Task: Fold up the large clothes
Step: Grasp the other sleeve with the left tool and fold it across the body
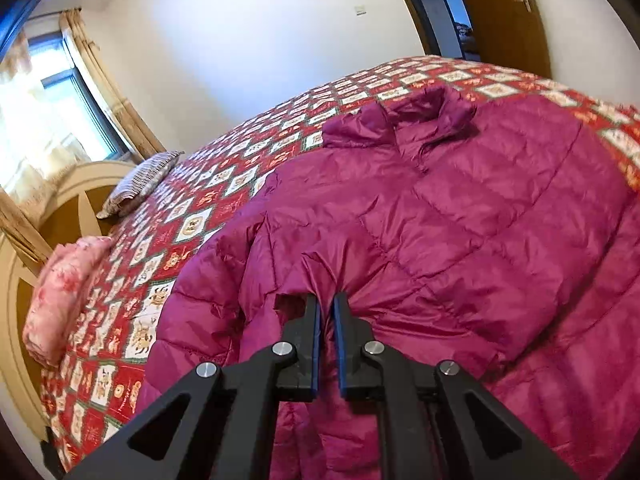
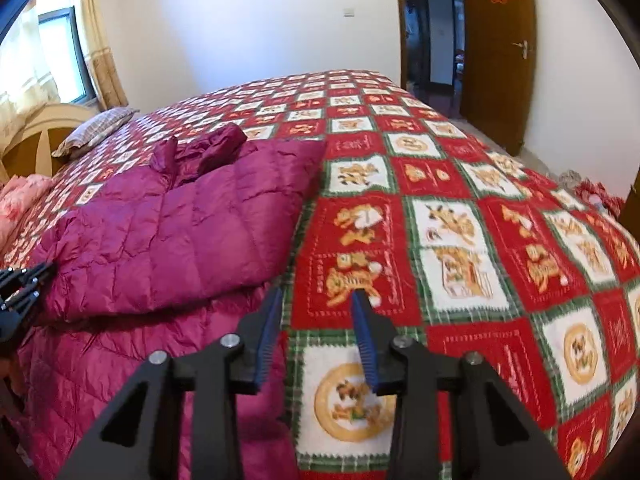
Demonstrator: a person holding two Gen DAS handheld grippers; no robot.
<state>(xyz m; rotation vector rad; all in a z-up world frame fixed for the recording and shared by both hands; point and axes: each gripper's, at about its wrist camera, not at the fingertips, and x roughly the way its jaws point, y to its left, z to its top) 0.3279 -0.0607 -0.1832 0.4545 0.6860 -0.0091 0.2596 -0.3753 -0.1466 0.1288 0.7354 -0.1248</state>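
Bedroom light falls on a bed whose red, white and green patchwork quilt (image 2: 472,240) covers the whole mattress, and a magenta quilted down jacket (image 1: 460,216) lies spread on its near left part. Nearest in the left wrist view, the left gripper (image 1: 327,300) has its jaws clenched on a pinch of the jacket's fabric, which puckers into creases between the blue pads, close beside a sleeve cuff (image 1: 290,304). In the right wrist view the right gripper (image 2: 316,294) hangs over the quilt just off the jacket's right edge, jaws parted with nothing between them (the left finger (image 2: 270,320) sits right at the fabric's border; whether it touches, I cannot tell). One side of the jacket is folded over onto its body, leaving a straight edge running away from the camera. Farther off, its collar (image 1: 434,114) stands rumpled towards the far side of the bed. At the left lie a pink pillow (image 1: 64,288) and a striped pillow (image 1: 140,184) against a cream and wood headboard (image 1: 76,200). Beyond are a curtained window (image 2: 56,52), a white wall, and a brown wooden door (image 2: 496,52) standing open at the far right.
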